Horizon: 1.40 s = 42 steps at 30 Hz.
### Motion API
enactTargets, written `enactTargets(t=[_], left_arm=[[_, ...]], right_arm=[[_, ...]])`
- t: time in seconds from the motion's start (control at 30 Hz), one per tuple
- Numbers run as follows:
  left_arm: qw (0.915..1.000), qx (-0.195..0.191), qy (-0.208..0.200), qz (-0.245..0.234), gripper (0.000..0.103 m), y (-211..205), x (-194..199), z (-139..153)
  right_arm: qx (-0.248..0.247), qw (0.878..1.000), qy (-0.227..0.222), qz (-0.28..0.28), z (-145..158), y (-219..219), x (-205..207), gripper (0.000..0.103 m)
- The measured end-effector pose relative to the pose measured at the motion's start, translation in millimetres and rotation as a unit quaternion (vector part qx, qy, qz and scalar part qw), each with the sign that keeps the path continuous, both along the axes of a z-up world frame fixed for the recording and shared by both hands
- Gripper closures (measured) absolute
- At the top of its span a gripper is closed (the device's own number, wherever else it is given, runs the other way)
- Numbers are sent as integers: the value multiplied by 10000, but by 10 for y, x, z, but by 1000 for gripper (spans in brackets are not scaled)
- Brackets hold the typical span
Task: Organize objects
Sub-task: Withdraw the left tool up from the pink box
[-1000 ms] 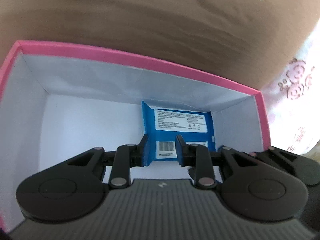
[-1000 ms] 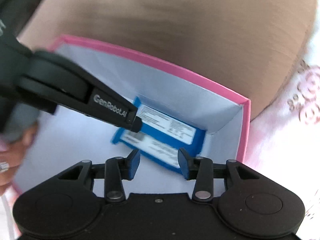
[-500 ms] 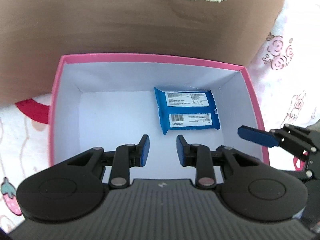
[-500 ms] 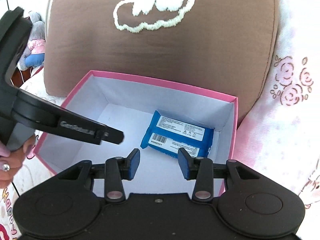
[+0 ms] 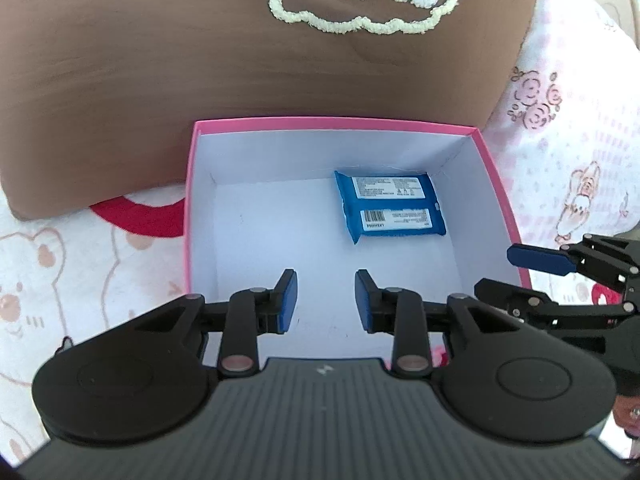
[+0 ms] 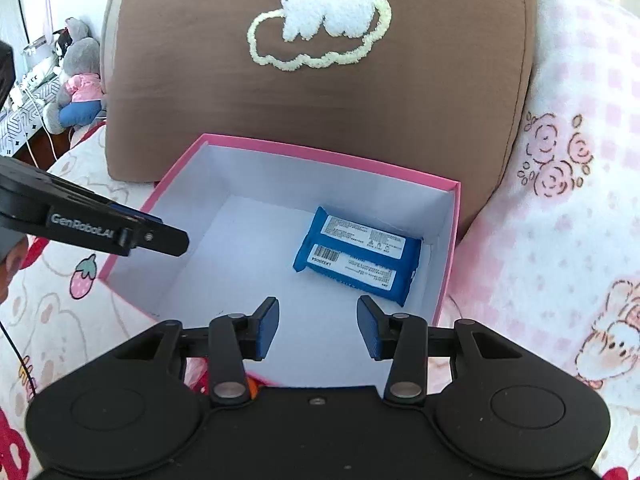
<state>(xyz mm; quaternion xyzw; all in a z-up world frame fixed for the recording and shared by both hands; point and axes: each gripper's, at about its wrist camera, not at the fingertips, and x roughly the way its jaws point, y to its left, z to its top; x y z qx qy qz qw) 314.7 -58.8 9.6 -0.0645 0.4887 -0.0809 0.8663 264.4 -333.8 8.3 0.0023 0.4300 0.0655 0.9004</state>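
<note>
— Where do we see the packet (image 5: 390, 207)?

— Flat on the floor of the pink box (image 5: 332, 123), toward its 2 o'clock corner, label up, touching neither tool.

— And our left gripper (image 5: 326, 302)?

— Over the box at 6 o'clock, its fingers apart; they have just been opening, with nothing between them.

— Our right gripper (image 6: 318, 328)?

— Fingers apart too, nothing between them. A brown cushion (image 6: 320, 92) stands behind the box at 12.

Two close wrist views, steeply downward from the near side, sharing the pink box (image 5: 336, 125) interior.
</note>
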Motion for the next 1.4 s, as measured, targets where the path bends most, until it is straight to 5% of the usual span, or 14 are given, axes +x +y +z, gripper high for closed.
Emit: enactTargets(t=[0.13,0.27,0.67,0.9,1.4], left_arm=[[9999,-60,-13,-113,66,96,-149,77],[9998,-87,-19,-205,62,157,-300,146],[9977,380,-182,-540,48,175,-729,412],[9973,274,-82,-679,26,202,-952,474],[9969,-161,-27,-776,8,439,-1406,731]], right_arm=[[37,9999,-85,54,92,54,-126,53],[-83,9998,-180,99,178,131,-245,39],[-19,9990,-421,-178,370,245,-586,15],[-6,9989,-433,-206,472,330,-826,14],[-240,9959,-871,92,875,577,-1525,10]])
